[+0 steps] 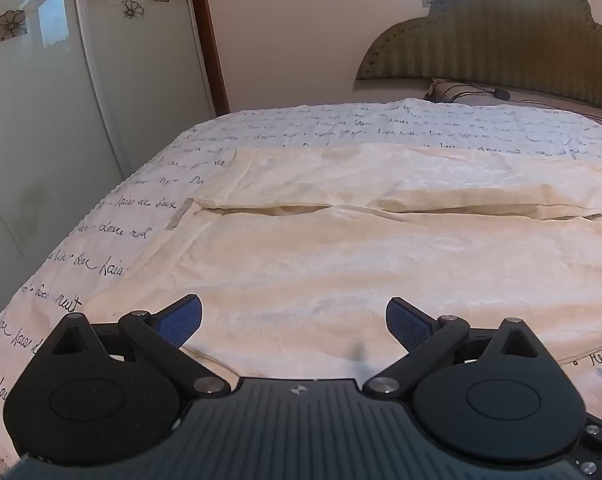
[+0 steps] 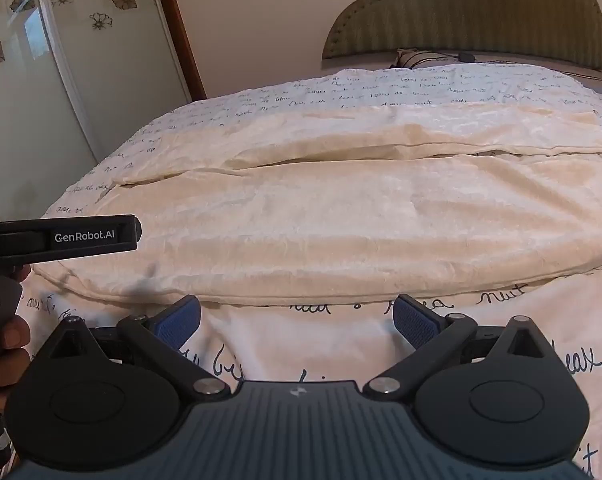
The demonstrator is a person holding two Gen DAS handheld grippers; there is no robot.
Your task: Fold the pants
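The left gripper [image 1: 293, 322] hangs with its blue pads spread wide and nothing between them, tilted down over the near leg of the cream pants [image 1: 341, 264]. The right gripper [image 2: 297, 322] is just as wide and empty, and the pants' near edge lies just ahead of its fingertips, across the script-printed bedspread [image 2: 341, 344]. The two legs lie side by side, a seam gap between them further ahead of both claws. The risk is likely a bite that takes bedspread along with the thin pants fabric, since both are pale and soft; an uneven lift by the two grippers could also skew the fold.
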